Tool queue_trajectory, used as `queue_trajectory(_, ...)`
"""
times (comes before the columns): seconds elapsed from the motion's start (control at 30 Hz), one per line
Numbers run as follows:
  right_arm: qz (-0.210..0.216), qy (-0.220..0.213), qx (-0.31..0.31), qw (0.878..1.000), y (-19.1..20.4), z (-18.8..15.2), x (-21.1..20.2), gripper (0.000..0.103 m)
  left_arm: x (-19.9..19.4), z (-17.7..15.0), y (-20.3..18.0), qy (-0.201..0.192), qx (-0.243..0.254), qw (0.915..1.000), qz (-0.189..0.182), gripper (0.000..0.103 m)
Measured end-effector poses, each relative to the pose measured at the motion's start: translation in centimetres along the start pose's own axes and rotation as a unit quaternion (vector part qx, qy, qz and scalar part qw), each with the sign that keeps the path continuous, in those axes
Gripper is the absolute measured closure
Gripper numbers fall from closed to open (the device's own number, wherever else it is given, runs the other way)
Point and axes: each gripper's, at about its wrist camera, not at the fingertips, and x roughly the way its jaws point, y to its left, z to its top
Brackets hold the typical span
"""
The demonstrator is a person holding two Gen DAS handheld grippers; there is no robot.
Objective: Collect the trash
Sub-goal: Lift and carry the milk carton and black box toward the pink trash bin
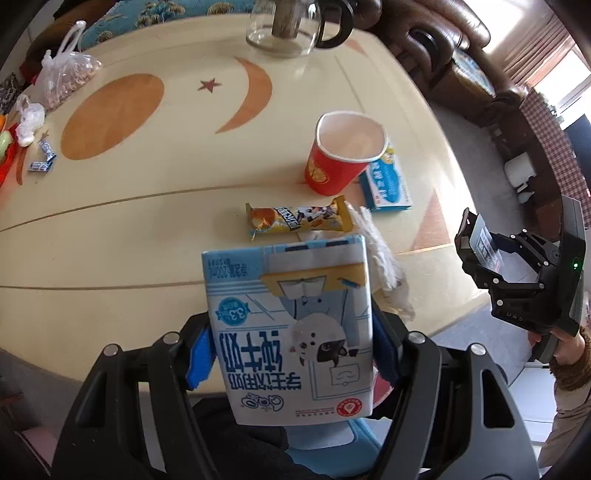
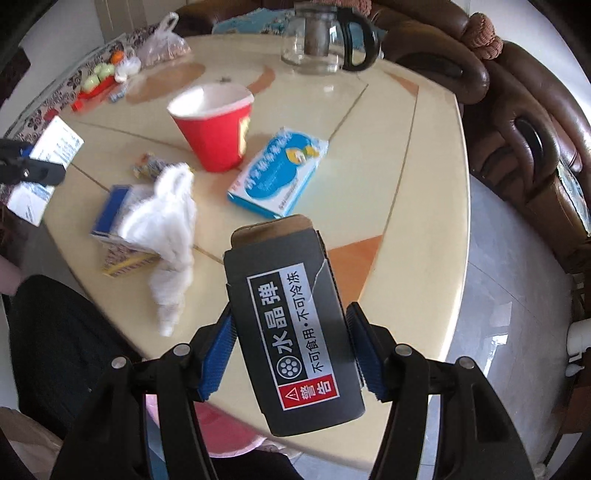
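Note:
My left gripper (image 1: 291,354) is shut on a blue-and-white milk carton (image 1: 288,314), held upright above the near edge of the cream table (image 1: 110,240). My right gripper (image 2: 291,350) is shut on a black cardboard box (image 2: 291,295) with a warning label, lifted over the table's front right. Each gripper shows in the other's view: the right gripper (image 1: 476,251) and the left gripper (image 2: 26,166). On the table lie a red paper cup (image 2: 218,129), a blue medicine box (image 2: 277,173), a yellow snack wrapper (image 1: 299,218) and a crumpled white tissue (image 2: 166,229) over a small blue-yellow box (image 2: 110,221).
A glass teapot (image 1: 291,26) stands at the table's far edge. A plastic bag (image 1: 62,77), small candy wrappers (image 1: 42,158) and a red tray of bits (image 2: 92,90) sit at the far left. A brown leather sofa (image 2: 517,110) curves around the right side.

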Motion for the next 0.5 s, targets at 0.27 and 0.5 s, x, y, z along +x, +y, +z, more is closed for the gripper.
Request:
queue_trajectory(0.27, -0.013, -0.047, 0.007, 0.999, 2.6, -0.5, -5.9, 0.045, -3.9, -2.7, -1.4, -0.035, 0.014, 0.9991, 0.022, 0.035)
queue_trajectory(0.5, -0.019, -0.063, -0.002, 0.998, 5.4, -2.3, -9.4, 0.045, -6.1, -5.8, -3.7, -0.041, 0.040, 0.9981, 0.022, 0.035)
